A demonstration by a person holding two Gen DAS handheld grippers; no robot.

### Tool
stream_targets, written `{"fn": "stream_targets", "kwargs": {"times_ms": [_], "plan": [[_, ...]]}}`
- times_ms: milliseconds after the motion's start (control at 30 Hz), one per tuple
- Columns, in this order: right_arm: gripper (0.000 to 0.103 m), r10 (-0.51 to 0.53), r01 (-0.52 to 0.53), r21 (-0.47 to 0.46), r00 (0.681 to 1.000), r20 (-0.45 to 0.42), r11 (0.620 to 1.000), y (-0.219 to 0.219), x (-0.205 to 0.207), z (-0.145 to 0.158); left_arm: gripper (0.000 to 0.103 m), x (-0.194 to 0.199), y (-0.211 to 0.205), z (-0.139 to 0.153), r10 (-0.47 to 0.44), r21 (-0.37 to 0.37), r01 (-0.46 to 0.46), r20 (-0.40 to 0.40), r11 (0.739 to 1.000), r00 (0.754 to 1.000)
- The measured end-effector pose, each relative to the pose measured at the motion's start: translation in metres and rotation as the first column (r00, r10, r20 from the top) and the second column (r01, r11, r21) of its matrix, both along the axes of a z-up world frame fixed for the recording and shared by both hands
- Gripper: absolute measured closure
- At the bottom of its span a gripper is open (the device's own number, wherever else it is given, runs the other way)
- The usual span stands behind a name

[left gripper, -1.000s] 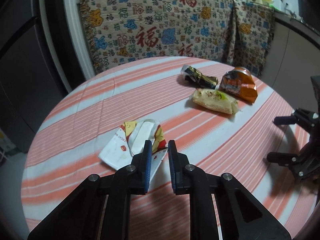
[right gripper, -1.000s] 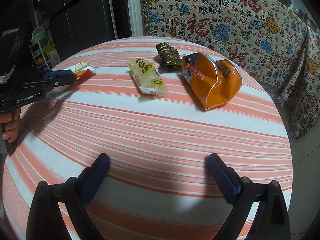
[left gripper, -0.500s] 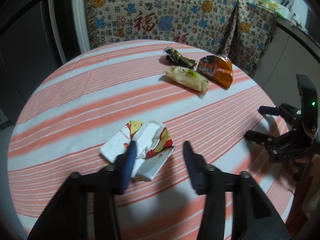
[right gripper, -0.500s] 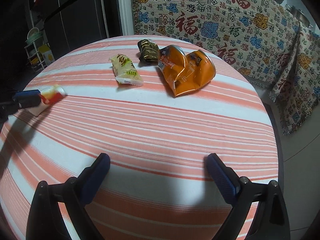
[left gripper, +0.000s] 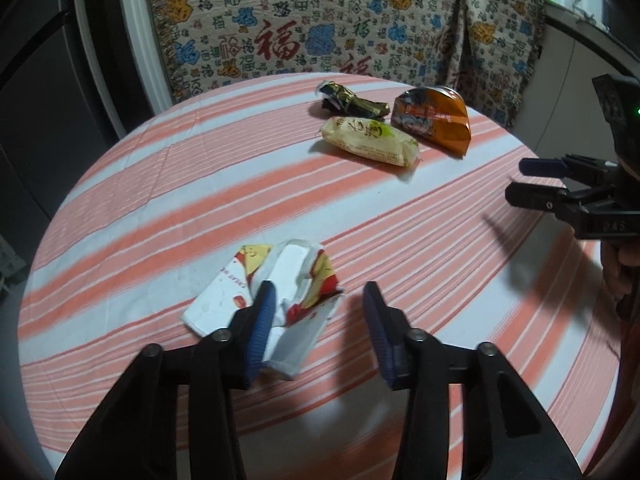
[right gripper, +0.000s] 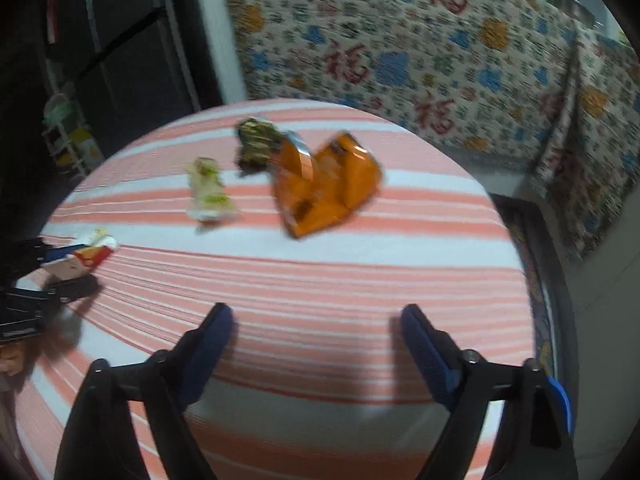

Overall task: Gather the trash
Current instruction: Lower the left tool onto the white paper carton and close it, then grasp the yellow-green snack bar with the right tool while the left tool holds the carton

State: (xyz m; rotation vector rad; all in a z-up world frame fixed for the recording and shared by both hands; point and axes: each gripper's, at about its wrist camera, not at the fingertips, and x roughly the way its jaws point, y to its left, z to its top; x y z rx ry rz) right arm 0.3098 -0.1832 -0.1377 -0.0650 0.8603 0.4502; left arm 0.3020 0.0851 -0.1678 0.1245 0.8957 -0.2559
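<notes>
A: While the left gripper (left gripper: 316,328) hangs low over the round table in its orange-and-white striped cloth (left gripper: 168,184), how do its blue-padded fingers (left gripper: 262,320) stand?

B: Spread wide, pinching nothing. The left pad sits over the crumpled white, red and yellow paper wrapper (left gripper: 276,304); most of the wrapper lies between the pads and out to the left, flat on the cloth.

A: And farther ahead of it?

B: Ahead and to the right lie three more pieces close together: a dark, gold-printed foil wrapper (left gripper: 354,102), a pale yellow sealed snack packet (left gripper: 370,142) just in front of it, and a crushed orange foil bag (left gripper: 434,122) to the right.

A: The right gripper (right gripper: 316,334)?

B: Its fingers are spread wide too, holding nothing, above bare cloth at the table's near edge. From it, the same wrapper (right gripper: 90,254) lies far left, the packet (right gripper: 208,192) ahead-left, and the orange bag (right gripper: 324,184) straight ahead, well apart from the pads. That view is blurred.
</notes>
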Motion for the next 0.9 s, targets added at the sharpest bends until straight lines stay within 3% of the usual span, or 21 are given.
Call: {"fn": "stream_targets", "kwargs": {"times_ms": [67,167,400,500,533,800,833,867,900], "plan": [[0.023,0.071,-0.071,0.043,0.997,0.009,0.997,0.017,0.001,0.005,0.08,0.003,0.006,0.001,0.021,-0.03,-0.021,-0.008,0.999,1.0],[0.031,0.139,-0.14,0.033,0.99,0.021,0.99,0.052,0.01,0.009,0.085,0.008,0.013,0.0,0.049,-0.084,-0.05,-0.021,0.995,0.999],[0.032,0.151,-0.149,-0.065,0.988,0.023,0.987,0.108,0.058,0.007,0.087,0.009,0.012,-0.001,0.062,-0.089,-0.064,-0.028,0.994,0.998],[0.067,0.149,-0.152,-0.066,0.987,-0.052,0.986,0.113,0.069,-0.007,0.087,0.011,0.014,-0.001,0.071,-0.105,-0.075,-0.04,0.992,0.997],[0.068,0.143,-0.145,-0.075,0.989,-0.03,0.987,0.111,0.066,-0.006,0.087,0.011,0.014,-0.001,0.076,-0.109,-0.08,-0.043,0.991,0.996],[0.066,0.101,-0.103,-0.071,0.994,-0.038,0.992,0.075,-0.017,-0.005,0.083,-0.001,0.011,0.001,0.082,-0.125,-0.089,-0.062,0.988,0.995],[0.063,0.093,-0.094,-0.07,0.995,-0.031,0.993,0.073,-0.025,-0.004,0.079,-0.004,0.011,0.001,0.061,-0.123,-0.068,-0.065,0.99,0.996],[0.057,0.079,-0.08,-0.081,0.997,-0.016,0.994,0.071,-0.033,-0.005,0.066,-0.005,0.01,0.002,0.042,-0.122,-0.05,-0.064,0.991,0.997],[0.041,0.075,-0.075,-0.098,0.997,-0.003,0.992,0.072,-0.037,-0.006,0.054,-0.007,0.011,0.003,0.035,-0.111,-0.041,-0.052,0.993,0.998]]}}
